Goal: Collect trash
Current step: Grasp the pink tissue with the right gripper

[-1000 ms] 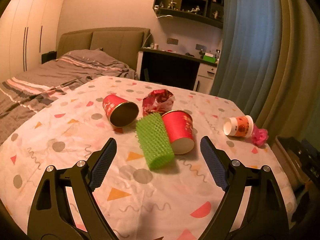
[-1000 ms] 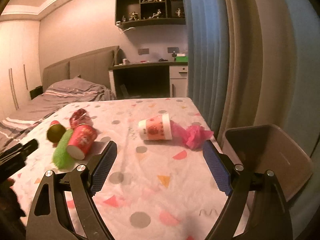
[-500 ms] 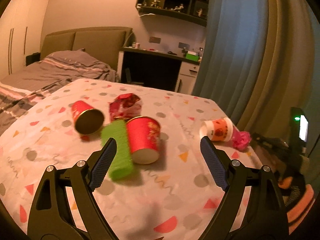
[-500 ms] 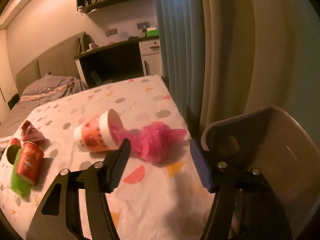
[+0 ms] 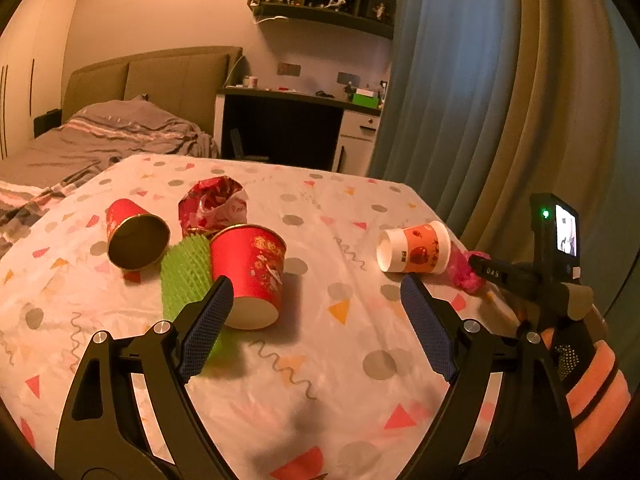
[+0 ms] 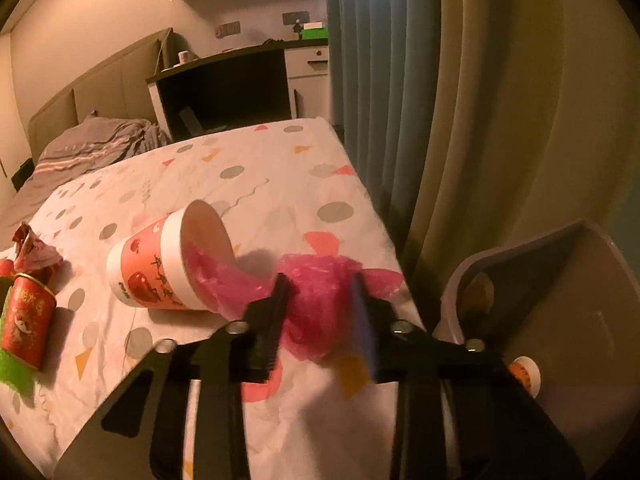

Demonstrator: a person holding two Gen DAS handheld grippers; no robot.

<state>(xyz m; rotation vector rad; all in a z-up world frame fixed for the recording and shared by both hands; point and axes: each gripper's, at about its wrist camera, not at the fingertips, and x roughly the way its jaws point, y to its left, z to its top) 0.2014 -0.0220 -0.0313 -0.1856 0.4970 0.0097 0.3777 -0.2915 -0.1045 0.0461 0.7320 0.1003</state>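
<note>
Bedroom, patterned cloth-covered surface (image 6: pixel 248 168). Right gripper (image 6: pixel 320 312) fingers closing around crumpled pink plastic bag (image 6: pixel 320 296) beside overturned orange-and-white paper cup (image 6: pixel 160 272). Left gripper (image 5: pixel 316 324) fingers wide, empty, above the cloth.

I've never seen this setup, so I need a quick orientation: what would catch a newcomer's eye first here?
The right claw at the table's right edge, its jaws closing around a crumpled pink plastic bag that trails out of a tipped orange-and-white paper cup. Next, the cluster left of centre on the confetti-print tablecloth: two fallen red cups, a green foam net and a crumpled red wrapper. Beside the table stands a grey bin.
</note>
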